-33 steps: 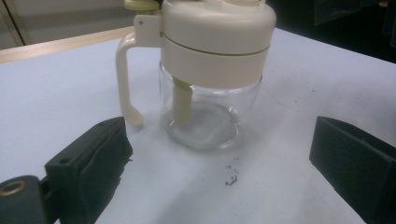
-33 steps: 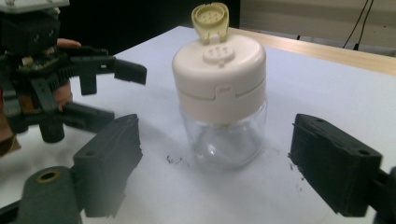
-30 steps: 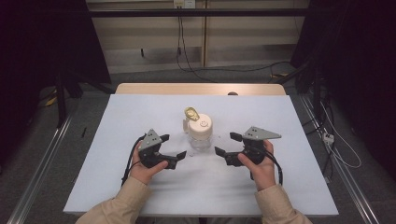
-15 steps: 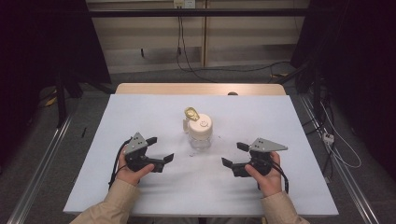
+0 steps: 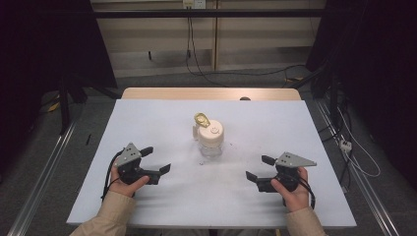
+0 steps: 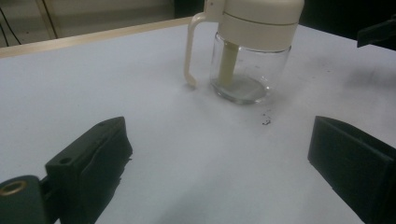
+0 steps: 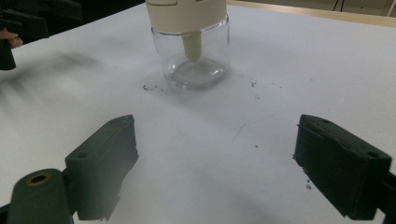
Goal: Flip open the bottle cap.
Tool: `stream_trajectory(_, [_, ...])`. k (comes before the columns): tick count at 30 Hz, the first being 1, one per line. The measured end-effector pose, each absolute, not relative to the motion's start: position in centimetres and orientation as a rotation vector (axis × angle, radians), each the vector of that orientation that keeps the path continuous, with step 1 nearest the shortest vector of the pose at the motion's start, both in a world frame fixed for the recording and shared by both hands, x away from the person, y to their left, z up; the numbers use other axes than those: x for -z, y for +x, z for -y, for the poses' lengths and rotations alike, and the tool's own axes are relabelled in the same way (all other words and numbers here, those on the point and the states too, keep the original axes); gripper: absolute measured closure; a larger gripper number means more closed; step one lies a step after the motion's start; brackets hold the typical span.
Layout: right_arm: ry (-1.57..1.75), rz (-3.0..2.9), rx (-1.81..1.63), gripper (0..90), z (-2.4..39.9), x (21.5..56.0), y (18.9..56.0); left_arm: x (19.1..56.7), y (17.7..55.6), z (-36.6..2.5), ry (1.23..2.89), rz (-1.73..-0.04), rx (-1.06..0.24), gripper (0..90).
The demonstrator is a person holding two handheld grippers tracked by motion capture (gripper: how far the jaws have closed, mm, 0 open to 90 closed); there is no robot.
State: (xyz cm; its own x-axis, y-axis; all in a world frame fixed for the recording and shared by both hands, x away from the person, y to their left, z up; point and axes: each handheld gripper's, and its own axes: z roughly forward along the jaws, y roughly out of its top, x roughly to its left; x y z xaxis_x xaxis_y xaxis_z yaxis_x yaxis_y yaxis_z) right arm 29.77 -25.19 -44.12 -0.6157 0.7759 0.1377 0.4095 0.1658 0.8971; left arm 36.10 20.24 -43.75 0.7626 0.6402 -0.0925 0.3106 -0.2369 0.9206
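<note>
Glass jar (image 5: 210,146) with cream lid (image 5: 211,133) and flip-up spout cap (image 5: 201,119) standing upright near the middle of the white table (image 5: 147,113); clear body, cream stem inside, handle (image 6: 190,51) on the side toward the left gripper.

- Left of the jar, well apart from it: left gripper (image 5: 156,160), jaws wide apart, holding nothing, aimed at the jar.
- Right of the jar, likewise well apart: right gripper (image 5: 259,167), jaws wide apart, empty, aimed back at the jar.

Judged step: closing in on the jar from both sides.

- Keep both sets of jaws open until the glass sits fully between them.
- Steady the glass body with 1 gripper, low down, before touching the lid with the other.
- Approach level with the table; a push high on the lid likely tips the jar.
- Avoid snagging the handle on the left side.
- Expect smooth glass to slip; squeeze squarely.
</note>
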Motion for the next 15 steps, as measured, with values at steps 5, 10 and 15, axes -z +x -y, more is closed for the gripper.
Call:
stream_trajectory(5, [1.118,-2.087,-1.420,12.0,25.9,44.3,29.1,43.8,36.0,-21.5,1.834,-0.754,-0.381,5.0])
stream_trajectory(10, [1.132,-2.081,-1.406,12.1,26.7,44.6,28.8,43.7,35.8,-22.0,1.819,-0.772,-0.388,5.1])
stream_trajectory(15, [1.128,-2.072,-1.403,12.1,26.8,44.7,28.9,43.8,35.9,-22.0,1.833,-0.767,-0.396,5.1])
